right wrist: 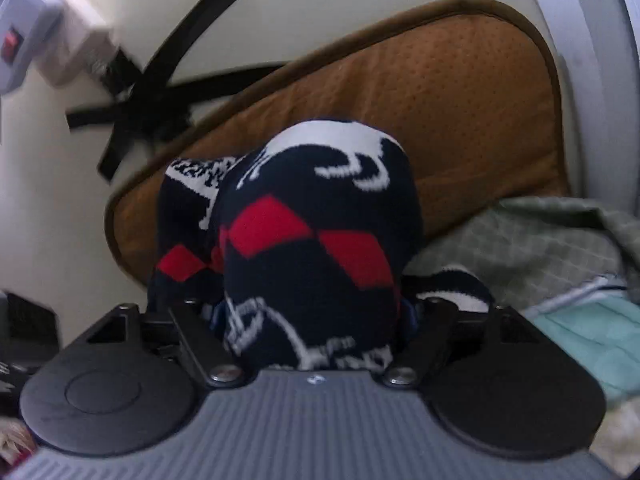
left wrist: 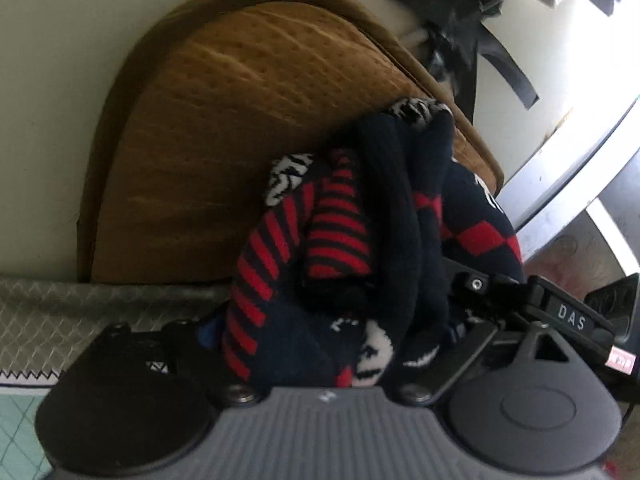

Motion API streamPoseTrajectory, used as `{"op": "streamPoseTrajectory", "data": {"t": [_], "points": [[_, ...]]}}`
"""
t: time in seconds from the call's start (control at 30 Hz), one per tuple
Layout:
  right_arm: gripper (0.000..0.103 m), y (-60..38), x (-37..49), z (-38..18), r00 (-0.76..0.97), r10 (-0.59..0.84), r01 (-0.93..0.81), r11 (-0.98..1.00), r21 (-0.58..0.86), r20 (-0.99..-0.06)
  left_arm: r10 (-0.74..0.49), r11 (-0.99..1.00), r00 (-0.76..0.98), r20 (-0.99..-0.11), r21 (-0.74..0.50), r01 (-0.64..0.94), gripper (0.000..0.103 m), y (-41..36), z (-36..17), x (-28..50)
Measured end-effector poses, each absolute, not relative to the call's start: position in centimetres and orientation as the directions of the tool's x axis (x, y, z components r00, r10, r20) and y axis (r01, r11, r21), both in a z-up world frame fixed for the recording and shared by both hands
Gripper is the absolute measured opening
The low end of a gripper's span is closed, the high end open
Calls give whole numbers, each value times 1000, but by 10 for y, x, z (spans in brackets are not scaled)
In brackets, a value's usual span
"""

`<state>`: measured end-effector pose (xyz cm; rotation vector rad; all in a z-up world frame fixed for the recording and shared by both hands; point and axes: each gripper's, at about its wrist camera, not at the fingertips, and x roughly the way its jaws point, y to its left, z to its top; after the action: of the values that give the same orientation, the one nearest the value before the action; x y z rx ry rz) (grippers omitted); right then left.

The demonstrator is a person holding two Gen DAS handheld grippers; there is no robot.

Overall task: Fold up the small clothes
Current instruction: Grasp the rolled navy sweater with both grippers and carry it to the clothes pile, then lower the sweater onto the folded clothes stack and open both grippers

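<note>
A rolled bundle of navy socks (left wrist: 340, 216) with red stripes, red diamonds and white patterns fills the gap between my left gripper's (left wrist: 340, 268) wide-set jaws. The cloth buries the fingers, so whether the pads grip stays unclear. In the right wrist view the same sock bundle (right wrist: 316, 232) bulges up between my right gripper's (right wrist: 316, 248) jaws, which also stand wide. Blue pads peek out tight against the cloth on both sides. A black finger of the right gripper (left wrist: 560, 312) reaches into the bundle from the right in the left wrist view. Behind the bundle lies a brown perforated cushion (left wrist: 224, 128).
The brown cushion (right wrist: 460, 120) rests on a white surface crossed by black straps (right wrist: 160, 92). A green checked cloth (right wrist: 532, 248) and a teal cloth (right wrist: 592, 332) lie at the right. A grey box with a red switch (right wrist: 24, 40) sits at the upper left.
</note>
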<state>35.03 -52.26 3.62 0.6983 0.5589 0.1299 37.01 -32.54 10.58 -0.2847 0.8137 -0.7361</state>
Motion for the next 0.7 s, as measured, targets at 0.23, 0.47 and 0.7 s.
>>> {"op": "streamPoseTrajectory", "data": {"t": [0.23,0.47,0.7], "points": [[88,-497,305,53,925,140,106,800,591,-354,-641,768,579,-504,-408,494,95,-297,129,316],[88,-448,173,40,962,-158,250,838,484,-224,-519,854,745,-418,-213,475,99,-223,98,195],[88,-391,114,-12,906,-125,346,769,537,-406,-352,927,804,-479,-60,370,99,-158,42,117]]}}
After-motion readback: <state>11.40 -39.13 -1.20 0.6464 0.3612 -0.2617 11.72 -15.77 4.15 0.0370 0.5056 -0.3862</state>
